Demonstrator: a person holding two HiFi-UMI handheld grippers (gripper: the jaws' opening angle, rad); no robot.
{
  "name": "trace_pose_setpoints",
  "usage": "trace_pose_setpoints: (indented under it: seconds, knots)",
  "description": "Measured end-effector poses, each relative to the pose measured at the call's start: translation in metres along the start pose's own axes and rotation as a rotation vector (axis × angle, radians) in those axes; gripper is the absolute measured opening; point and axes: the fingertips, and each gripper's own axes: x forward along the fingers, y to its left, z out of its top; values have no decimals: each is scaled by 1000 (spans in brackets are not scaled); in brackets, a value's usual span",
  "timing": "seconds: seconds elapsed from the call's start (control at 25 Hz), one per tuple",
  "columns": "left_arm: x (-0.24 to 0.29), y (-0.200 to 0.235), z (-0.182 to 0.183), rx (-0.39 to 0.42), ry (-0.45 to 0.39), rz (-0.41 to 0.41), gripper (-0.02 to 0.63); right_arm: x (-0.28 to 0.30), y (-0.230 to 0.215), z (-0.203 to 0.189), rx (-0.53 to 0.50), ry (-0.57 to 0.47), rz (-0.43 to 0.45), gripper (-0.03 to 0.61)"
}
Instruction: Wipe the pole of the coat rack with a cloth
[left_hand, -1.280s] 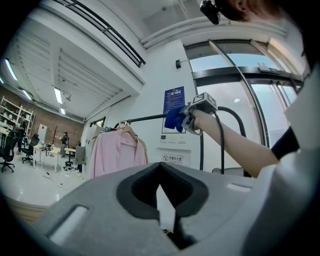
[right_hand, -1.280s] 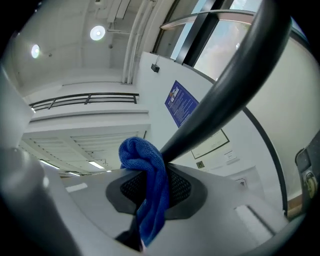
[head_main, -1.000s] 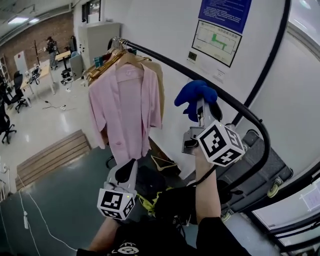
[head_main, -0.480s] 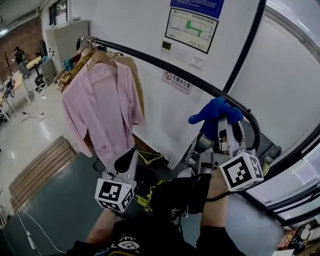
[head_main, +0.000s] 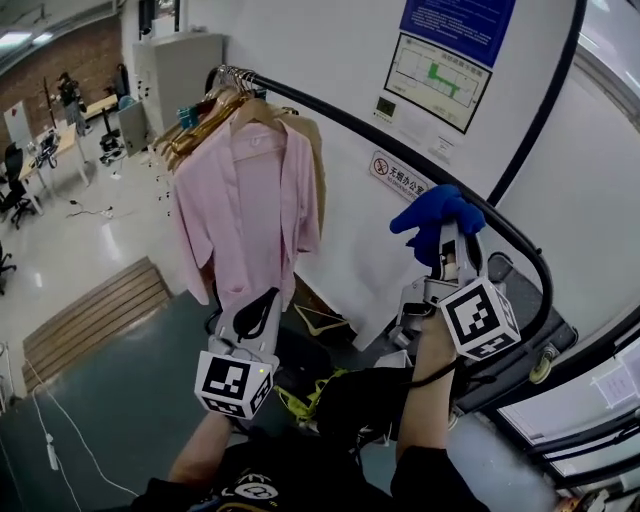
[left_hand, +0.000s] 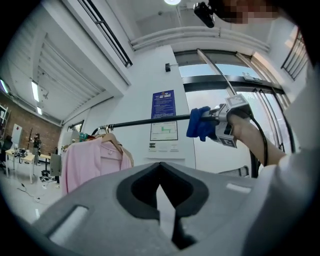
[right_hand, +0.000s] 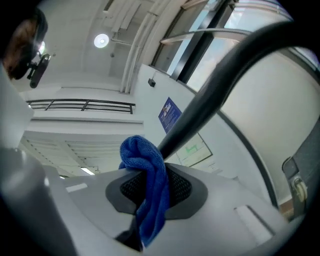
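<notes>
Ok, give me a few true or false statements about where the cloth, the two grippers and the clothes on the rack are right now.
1. A pink garment hangs from the black pole. True.
2. The right gripper is shut on the blue cloth. True.
3. The blue cloth is draped over the pink garment. False: it is held up against the black pole, apart from the garment.
4. The left gripper grips the pink garment. False: it is shut on nothing, low and away from the pole.

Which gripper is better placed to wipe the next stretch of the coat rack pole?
Right. The right gripper is shut on the blue cloth, raised against the black pole. The left gripper hangs low, shut and empty, well below the pole.
</notes>
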Motion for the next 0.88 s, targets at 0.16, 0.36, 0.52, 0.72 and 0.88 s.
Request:
trace_pose_setpoints:
  seconds: [0.16, 0.36, 0.52, 0.72, 0.88]
  knots:
    - [-7, 25, 17, 19, -23, 44, 5, 38, 23, -25, -13, 44, 30, 72]
    - [-18, 42, 25, 22, -40, 70, 5, 89, 47, -56, 19, 83, 12, 82]
    - [-18, 51, 24, 10, -39, 81, 5, 106, 53, -79, 63, 133, 35, 71]
    - [-17, 58, 24, 5, -38, 77, 5, 140, 63, -103, 36, 174, 30, 69]
    - [-16, 60, 25, 1, -43, 70, 4, 143, 57, -105, 5, 179, 16, 69]
